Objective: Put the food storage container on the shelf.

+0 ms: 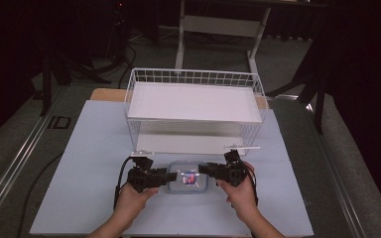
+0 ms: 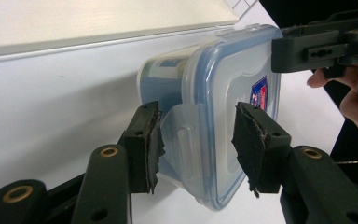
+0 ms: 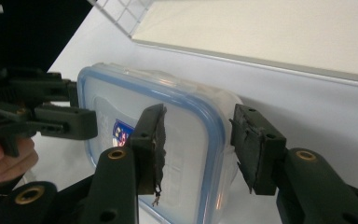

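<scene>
Our left gripper (image 2: 196,144) is clamped on the side latch of a clear rectangular plastic food box with a blue-rimmed lid (image 2: 223,107). Our right gripper (image 3: 198,149) straddles the opposite end of that box (whether its pads press the rim we cannot tell). The box sits near the front edge of the pale blue desk (image 1: 79,163), just before a white wire two-tier rack (image 1: 193,106).

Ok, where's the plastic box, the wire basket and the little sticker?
plastic box (image 2: 223,93), left gripper view, on its clear lid.
wire basket (image 1: 193,77), high view, on its back rim.
sticker (image 3: 121,132), right gripper view, on its blue and red middle.
</scene>
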Demonstrator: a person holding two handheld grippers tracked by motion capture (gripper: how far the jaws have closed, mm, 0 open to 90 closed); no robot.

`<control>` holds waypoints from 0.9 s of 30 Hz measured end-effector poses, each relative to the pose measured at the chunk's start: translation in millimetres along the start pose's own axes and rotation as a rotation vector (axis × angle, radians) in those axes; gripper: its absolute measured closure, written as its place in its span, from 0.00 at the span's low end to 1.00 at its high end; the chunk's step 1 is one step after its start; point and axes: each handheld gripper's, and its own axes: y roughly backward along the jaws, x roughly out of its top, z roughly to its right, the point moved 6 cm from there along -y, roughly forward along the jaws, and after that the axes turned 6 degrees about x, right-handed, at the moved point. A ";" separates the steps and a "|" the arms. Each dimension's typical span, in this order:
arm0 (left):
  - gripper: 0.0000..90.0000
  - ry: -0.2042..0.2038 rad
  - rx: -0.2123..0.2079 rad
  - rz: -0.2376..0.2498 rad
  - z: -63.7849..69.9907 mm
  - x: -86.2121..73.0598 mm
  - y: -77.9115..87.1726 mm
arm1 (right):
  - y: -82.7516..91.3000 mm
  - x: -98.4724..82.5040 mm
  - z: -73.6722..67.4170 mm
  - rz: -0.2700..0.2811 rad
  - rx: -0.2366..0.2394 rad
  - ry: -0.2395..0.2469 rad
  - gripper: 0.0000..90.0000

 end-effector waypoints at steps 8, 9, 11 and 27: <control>0.59 -0.031 0.009 0.037 -1.4 22.5 -9.7 | 3.3 16.9 10.0 0.044 -0.030 0.018 0.61; 0.59 -0.032 0.006 0.040 -2.0 25.4 -11.1 | 4.0 20.0 10.8 0.053 -0.035 0.026 0.61; 0.59 -0.034 0.005 0.054 -3.1 30.7 -13.8 | 5.0 26.2 13.0 0.066 -0.043 0.030 0.61; 0.59 -0.024 0.005 0.100 -26.6 56.0 -35.2 | -9.4 58.1 32.5 0.134 -0.079 0.060 0.61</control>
